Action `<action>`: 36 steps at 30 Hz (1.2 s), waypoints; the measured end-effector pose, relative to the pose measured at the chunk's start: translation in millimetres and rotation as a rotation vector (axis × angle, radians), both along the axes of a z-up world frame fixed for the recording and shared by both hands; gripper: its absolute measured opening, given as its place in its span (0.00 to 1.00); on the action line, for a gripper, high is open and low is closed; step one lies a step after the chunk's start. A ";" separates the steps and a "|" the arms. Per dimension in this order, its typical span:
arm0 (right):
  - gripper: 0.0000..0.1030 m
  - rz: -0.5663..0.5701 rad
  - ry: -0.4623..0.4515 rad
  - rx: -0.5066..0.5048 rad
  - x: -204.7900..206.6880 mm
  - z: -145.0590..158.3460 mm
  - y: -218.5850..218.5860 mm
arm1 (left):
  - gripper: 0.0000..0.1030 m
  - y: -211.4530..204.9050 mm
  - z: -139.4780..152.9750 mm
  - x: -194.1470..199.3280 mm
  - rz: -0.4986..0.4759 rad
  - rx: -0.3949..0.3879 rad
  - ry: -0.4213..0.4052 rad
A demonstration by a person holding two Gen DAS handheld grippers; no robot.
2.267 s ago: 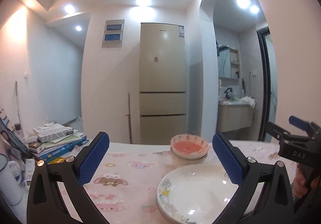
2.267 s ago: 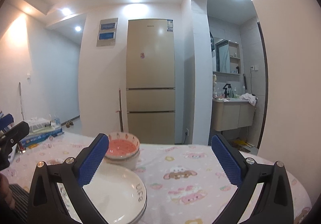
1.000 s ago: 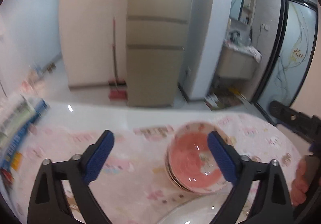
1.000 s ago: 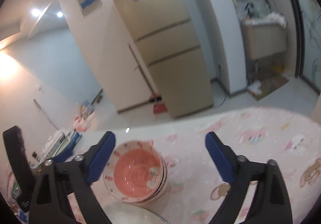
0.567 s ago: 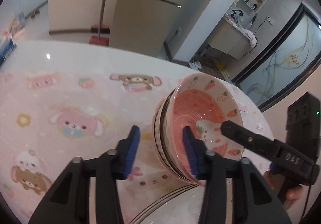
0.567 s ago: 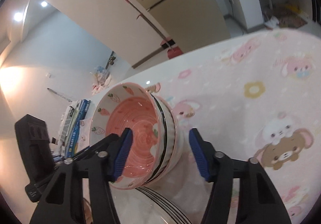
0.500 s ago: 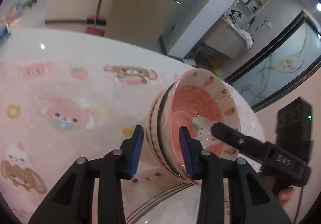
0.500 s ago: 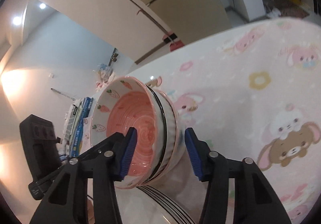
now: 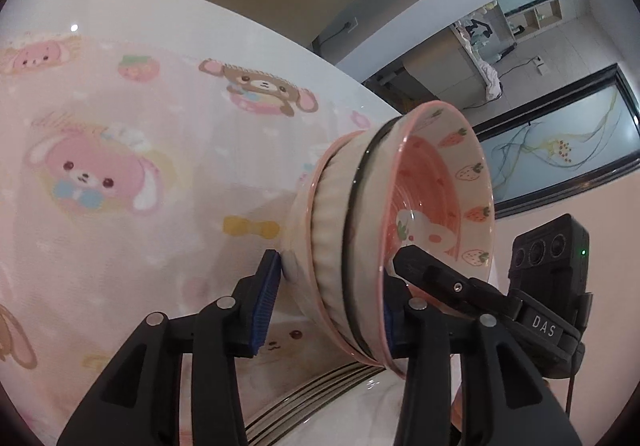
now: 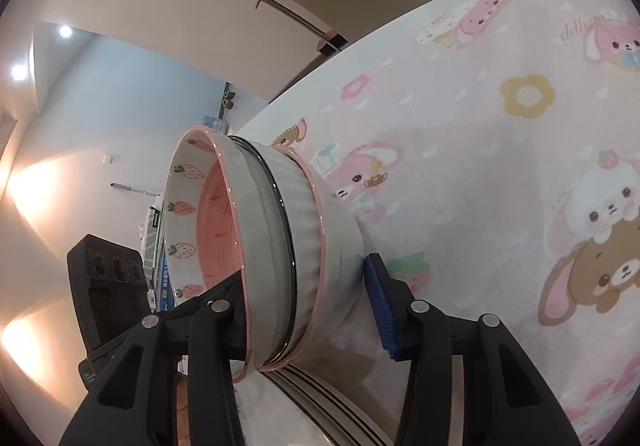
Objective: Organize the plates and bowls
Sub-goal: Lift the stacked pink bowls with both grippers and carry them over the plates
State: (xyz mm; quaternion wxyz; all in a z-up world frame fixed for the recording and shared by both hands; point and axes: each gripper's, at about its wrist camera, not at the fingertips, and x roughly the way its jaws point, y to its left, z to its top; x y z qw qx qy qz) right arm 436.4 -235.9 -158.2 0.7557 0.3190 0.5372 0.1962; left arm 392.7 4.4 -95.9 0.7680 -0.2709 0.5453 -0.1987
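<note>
We are gripping the bowls [image 9: 400,230] from both sides.
Left claw [image 9: 326,306] and right claw [image 10: 308,310] are each pinching their wall; next we are lifting evenly, clear of the plates [image 10: 320,402].

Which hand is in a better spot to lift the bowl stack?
Right, but only just. The right gripper and left gripper both straddle the wall of the bowl stack, one finger inside, one outside. The right's jaws have just been closing on it; the left's have just been opening a little.
</note>
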 end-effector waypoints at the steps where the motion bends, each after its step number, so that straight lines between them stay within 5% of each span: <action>1: 0.46 -0.002 0.004 0.003 0.3 -0.4 0.1 | 0.40 -0.3 1.0 -1.0 0.002 0.004 -0.003; 13: 0.45 0.006 -0.035 -0.054 1.1 15.6 14.4 | 0.39 -5.0 15.5 -7.9 0.014 0.057 -0.026; 36: 0.45 0.023 -0.220 0.017 -67.7 128.6 15.6 | 0.39 -5.8 135.7 -64.3 0.044 0.150 -0.268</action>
